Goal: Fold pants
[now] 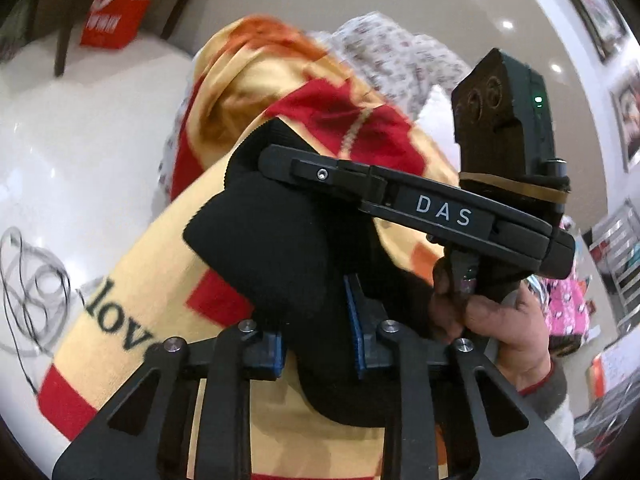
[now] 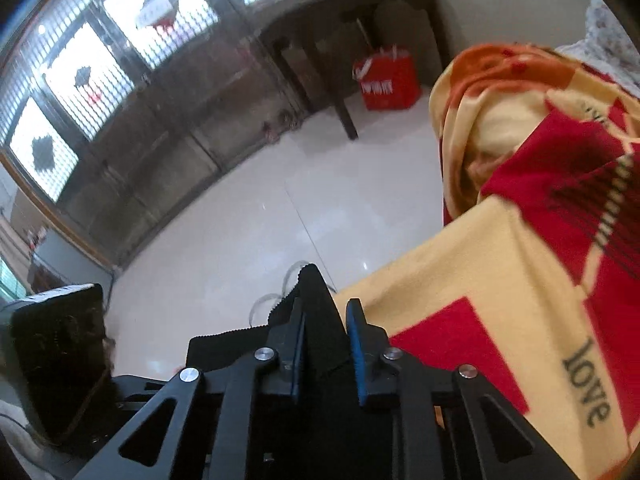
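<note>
The black pants (image 1: 276,248) are lifted in the air above a yellow and red "love" blanket (image 1: 132,316). My left gripper (image 1: 320,328) is shut on a thick fold of the black pants between its blue pads. The right gripper's body, marked DAS (image 1: 444,210), crosses just ahead of it, held by a hand (image 1: 500,320). In the right wrist view my right gripper (image 2: 326,336) is shut on a pointed corner of the pants (image 2: 312,292), with the rest of the cloth hanging below it. The left gripper's body (image 2: 60,352) shows at the lower left.
The blanket (image 2: 520,240) covers a bed at the right, with a floral sheet (image 1: 400,56) behind. A white tiled floor (image 2: 280,208), a dark table (image 2: 352,20), a red bag (image 2: 386,80) and cables (image 1: 32,280) lie beyond.
</note>
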Demonstrator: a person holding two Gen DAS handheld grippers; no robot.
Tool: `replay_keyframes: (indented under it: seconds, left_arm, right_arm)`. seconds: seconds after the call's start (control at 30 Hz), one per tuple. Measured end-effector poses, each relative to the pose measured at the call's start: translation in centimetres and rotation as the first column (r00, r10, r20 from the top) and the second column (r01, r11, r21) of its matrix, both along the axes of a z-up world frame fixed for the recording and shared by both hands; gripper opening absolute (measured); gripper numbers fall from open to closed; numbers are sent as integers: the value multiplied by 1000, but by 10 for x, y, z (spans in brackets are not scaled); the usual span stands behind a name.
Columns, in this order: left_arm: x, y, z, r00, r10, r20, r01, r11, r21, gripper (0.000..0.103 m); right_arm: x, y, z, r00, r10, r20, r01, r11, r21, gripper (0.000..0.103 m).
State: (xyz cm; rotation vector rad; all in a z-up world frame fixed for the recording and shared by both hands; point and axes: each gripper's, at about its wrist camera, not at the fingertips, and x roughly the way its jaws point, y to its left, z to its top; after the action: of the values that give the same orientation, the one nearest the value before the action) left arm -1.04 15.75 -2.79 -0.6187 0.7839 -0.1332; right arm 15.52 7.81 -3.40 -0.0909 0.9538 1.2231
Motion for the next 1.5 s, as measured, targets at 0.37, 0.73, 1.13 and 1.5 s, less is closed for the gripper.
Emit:
replay_keyframes:
  seconds: [0.37, 0.73, 1.13, 1.5]
  left_arm:
    - [-23, -104, 65, 961, -211, 181, 165, 957, 240, 22]
    - [-3, -230, 14, 896, -443, 25, 413, 854, 317, 22]
    - [-24, -249, 37, 802, -597, 21, 570, 776, 272, 38]
    - [-17, -185, 27, 895, -443, -51, 432, 832, 348, 40]
  right_arm:
    - [-52, -150, 90, 980, -159, 122, 132, 970, 206, 17]
    - [-83, -322, 31, 847, -528, -58, 531, 836, 140, 17]
    - [-94, -381, 11, 706, -702, -94, 708, 704, 55, 36]
    - [-132, -336, 41, 769, -639, -7, 635, 764, 117, 49]
